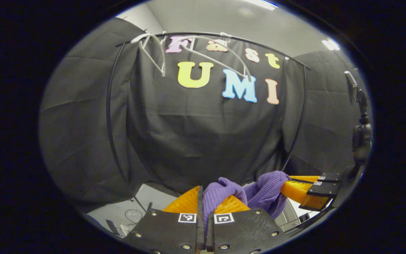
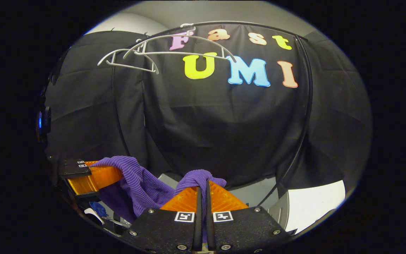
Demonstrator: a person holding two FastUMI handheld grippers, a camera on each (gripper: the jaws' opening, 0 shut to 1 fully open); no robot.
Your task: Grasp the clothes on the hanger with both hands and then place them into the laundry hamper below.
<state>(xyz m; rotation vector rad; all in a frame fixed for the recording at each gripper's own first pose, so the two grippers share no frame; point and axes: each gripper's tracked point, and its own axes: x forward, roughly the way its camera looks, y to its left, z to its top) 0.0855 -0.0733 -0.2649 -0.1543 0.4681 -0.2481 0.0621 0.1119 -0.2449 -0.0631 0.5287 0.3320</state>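
One purple ribbed garment, bunched

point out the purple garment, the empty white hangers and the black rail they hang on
purple garment [image 2: 143,183], right gripper view, on the ribbed fold sagging between the two grippers
white hangers [image 2: 174,53], right gripper view, on a bare horizontal bar
black rail [image 1: 108,106], left gripper view, on its left upright

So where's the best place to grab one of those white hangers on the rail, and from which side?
Judging by shape, take a white hanger by its straight lower bar, coming from below with the fingers either side of it. It hangs bare on the black rail, so nothing covers that bar.
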